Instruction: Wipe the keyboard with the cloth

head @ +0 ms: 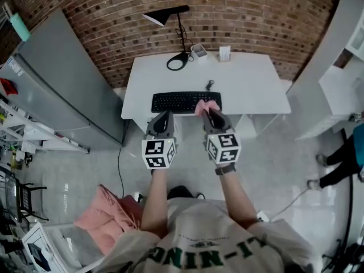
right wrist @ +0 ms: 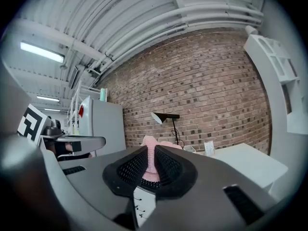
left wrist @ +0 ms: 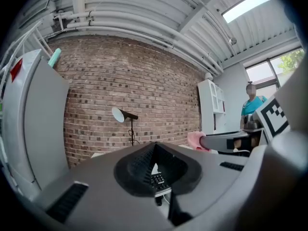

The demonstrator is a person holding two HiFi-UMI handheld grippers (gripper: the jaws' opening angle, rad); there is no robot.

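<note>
A grey fridge (head: 62,84) stands at the far left, beside the white worktop (head: 250,84). A black desk lamp (head: 166,15) sits at the back of the worktop, against the brick wall.

The left gripper (head: 166,115) points at the front edge of the black keyboard (head: 185,102), towards its left half. In the left gripper view, its gripper (left wrist: 154,148) has its tips pressed together with nothing between them, and a bit of keyboard (left wrist: 158,181) shows below.

The keyboard lies across the middle of the worktop, close to the near edge. A pink cloth (head: 205,106) is bunched over its right end.

The right gripper (head: 210,114) reaches that same spot. In the right gripper view, its gripper (right wrist: 150,150) is closed on the cloth (right wrist: 151,142), which fills the narrow gap between the pads and bulges out above them.

At the far right, a person in a teal top (head: 357,147) stands on the floor, well apart from the worktop.
</note>
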